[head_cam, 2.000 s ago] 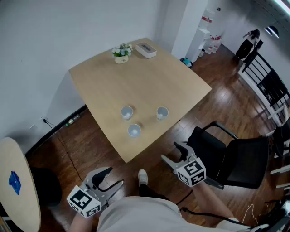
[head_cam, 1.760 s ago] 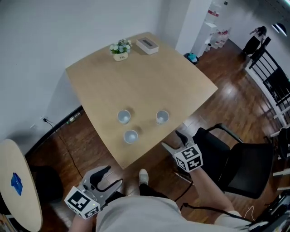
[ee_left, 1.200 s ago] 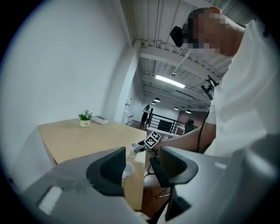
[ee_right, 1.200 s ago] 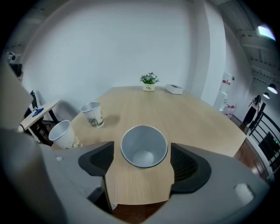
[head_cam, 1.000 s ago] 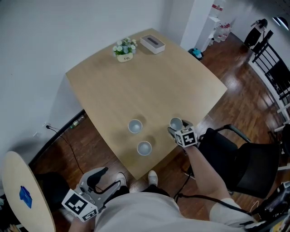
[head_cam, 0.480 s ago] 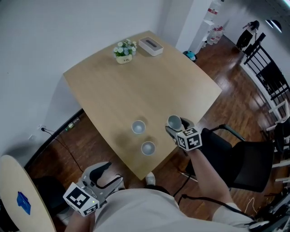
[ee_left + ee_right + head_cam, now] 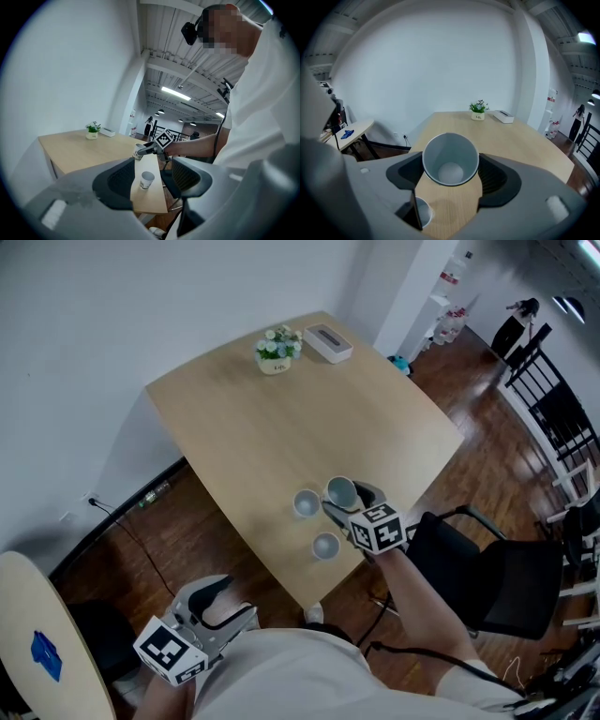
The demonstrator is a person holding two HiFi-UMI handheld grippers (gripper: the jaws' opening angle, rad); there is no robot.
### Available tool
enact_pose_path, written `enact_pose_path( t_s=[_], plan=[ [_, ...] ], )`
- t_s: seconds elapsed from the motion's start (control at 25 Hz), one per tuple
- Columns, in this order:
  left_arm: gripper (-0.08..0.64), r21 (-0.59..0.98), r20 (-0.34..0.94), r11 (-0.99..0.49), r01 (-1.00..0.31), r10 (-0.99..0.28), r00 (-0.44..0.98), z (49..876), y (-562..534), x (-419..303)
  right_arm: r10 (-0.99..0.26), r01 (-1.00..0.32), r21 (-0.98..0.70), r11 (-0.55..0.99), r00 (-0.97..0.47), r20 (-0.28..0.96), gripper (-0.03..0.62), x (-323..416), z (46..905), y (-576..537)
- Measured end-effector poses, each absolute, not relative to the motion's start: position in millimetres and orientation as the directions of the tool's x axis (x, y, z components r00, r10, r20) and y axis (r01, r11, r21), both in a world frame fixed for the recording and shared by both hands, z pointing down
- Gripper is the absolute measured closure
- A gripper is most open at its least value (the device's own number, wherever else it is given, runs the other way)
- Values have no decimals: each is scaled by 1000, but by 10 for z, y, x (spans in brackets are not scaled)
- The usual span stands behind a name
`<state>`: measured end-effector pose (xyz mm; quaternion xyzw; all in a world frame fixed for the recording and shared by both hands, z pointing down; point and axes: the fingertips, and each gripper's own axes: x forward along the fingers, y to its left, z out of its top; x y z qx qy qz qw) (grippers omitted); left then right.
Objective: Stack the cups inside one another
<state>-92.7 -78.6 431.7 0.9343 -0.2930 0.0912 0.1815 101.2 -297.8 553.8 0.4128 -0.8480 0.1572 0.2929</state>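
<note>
- White paper cup [image 7: 450, 159] gripped by the right gripper [image 7: 345, 500], above the table [image 7: 244, 427] beside a standing cup [image 7: 307, 503].
- Centre it over that rim, then lower.
- Left gripper [image 7: 232, 599] hangs wide, empty.

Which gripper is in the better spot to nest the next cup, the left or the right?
Right. The right gripper clamps a cup, raised over the table beside the two standing cups. The left gripper hangs open and empty, short of the table.
</note>
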Motion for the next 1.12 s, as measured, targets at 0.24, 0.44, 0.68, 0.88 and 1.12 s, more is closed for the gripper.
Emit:
enact_pose_path(
  t_s=[0.24, 0.44, 0.68, 0.88, 1.12],
  plan=[
    [313, 289, 274, -743, -603, -540, 796, 4354, -710, -1193, -590, -775, -25, 632, -501, 634, 230, 683, 5614, -2980],
    [312, 290, 278, -726, -623, -559, 781, 4362, -648, -1376, -582, -773, -20, 634, -494, 646, 230, 539, 5758, -3005],
    [313, 296, 289, -703, -646, -579, 763, 4408, -571, -1578, -579, -783, -15, 622, -472, 664, 225, 464, 5977, -3008],
    [313, 301, 296, -699, -649, -578, 760, 4428, -524, -1664, -581, -792, -6, 610, -453, 676, 221, 433, 6082, -2991],
    [311, 305, 290, -711, -633, -564, 773, 4430, -508, -1676, -596, -802, -6, 597, -449, 666, 186, 456, 6002, -2921]
  ],
)
